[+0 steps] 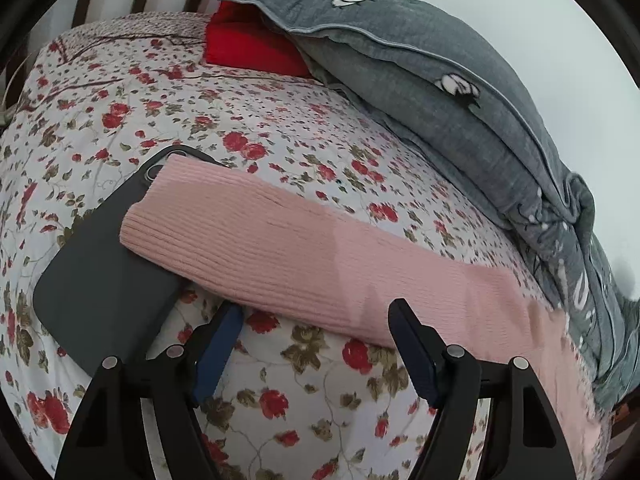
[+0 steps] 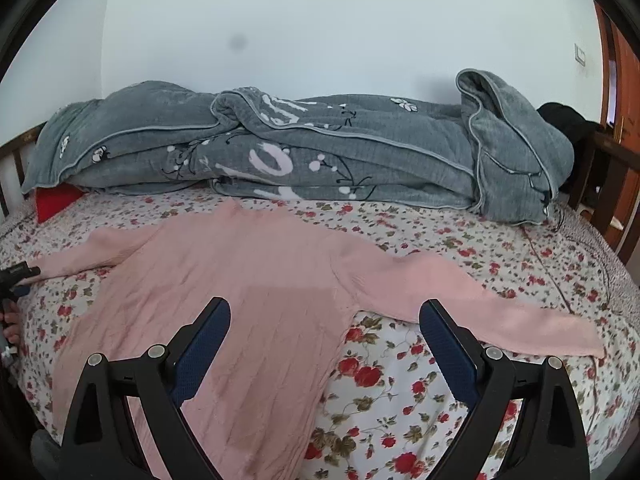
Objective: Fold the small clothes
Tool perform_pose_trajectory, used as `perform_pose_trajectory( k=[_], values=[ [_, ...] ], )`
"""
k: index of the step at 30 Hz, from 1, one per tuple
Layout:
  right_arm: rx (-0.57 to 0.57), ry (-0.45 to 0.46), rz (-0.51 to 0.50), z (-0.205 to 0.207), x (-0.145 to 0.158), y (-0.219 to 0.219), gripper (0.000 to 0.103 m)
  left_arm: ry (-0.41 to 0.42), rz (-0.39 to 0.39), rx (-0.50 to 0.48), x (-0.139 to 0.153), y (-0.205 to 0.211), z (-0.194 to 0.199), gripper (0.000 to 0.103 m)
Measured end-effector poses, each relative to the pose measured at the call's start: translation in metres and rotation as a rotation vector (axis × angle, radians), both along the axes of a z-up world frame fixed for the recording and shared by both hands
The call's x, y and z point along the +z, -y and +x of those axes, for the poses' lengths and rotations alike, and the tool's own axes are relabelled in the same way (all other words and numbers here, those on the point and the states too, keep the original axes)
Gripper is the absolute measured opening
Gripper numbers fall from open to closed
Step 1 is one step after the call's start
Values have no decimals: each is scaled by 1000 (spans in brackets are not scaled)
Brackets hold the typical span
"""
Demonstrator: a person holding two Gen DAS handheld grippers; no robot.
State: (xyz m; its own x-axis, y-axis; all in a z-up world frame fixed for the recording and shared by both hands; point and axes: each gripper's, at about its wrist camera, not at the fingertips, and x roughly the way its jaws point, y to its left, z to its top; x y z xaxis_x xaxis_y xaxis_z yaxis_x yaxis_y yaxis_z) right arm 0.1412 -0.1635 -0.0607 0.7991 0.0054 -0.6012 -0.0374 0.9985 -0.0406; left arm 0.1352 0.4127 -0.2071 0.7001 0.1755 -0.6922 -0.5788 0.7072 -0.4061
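The bed (image 2: 440,380), under a flowered sheet, carries everything here, with a grey quilt (image 2: 320,152) heaped along its far side by the wall. A pink sweater (image 2: 248,280) lies spread flat in the middle of the sheet, front down or up I cannot tell, both sleeves stretched out to the sides.

It looks like a soft, light ribbed knit: it should drape and sag when lifted, stretch if pulled hard, and cling a little to the sheet. The sleeve ends and the hem corners seem the best places to pinch, taking both layers at once.

The right tongs (image 2: 324,328) stand wide open and hold nothing; one finger hangs over the sweater's body, the other just in front of the right sleeve near the armpit.

The left tongs (image 1: 316,320) are partly open and empty, their tips at the near edge of the left sleeve (image 1: 280,240), whose cuff rests on a dark phone (image 1: 104,280).
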Motion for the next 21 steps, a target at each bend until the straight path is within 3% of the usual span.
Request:
perform_pose_trajectory(
  k=[5,6,8,9,10,12,15,21],
  values=[
    [10,4,-8,-7,0,-2,95,-35,-10,62,2,-7,10,73],
    [10,0,-13,-8,-2,-1,95,-48,9,78,4,-8,12,66],
    [12,-13,-12,-7,-6,2,95,-98,65,103,8,-9,17,39],
    [13,-18,-9,-6,-9,4,95,-127,91,98,10,-10,21,16],
    [14,-17,-4,-5,-11,6,95,-142,93,80,12,-12,25,8],
    [22,-1,13,-2,-14,12,95,-164,106,75,22,-13,31,8],
    [33,-4,49,8,-18,20,95,-164,192,72,55,4,38,7],
    [62,33,46,43,-14,41,95,-83,317,-29,132,86,65,7]
  ],
)
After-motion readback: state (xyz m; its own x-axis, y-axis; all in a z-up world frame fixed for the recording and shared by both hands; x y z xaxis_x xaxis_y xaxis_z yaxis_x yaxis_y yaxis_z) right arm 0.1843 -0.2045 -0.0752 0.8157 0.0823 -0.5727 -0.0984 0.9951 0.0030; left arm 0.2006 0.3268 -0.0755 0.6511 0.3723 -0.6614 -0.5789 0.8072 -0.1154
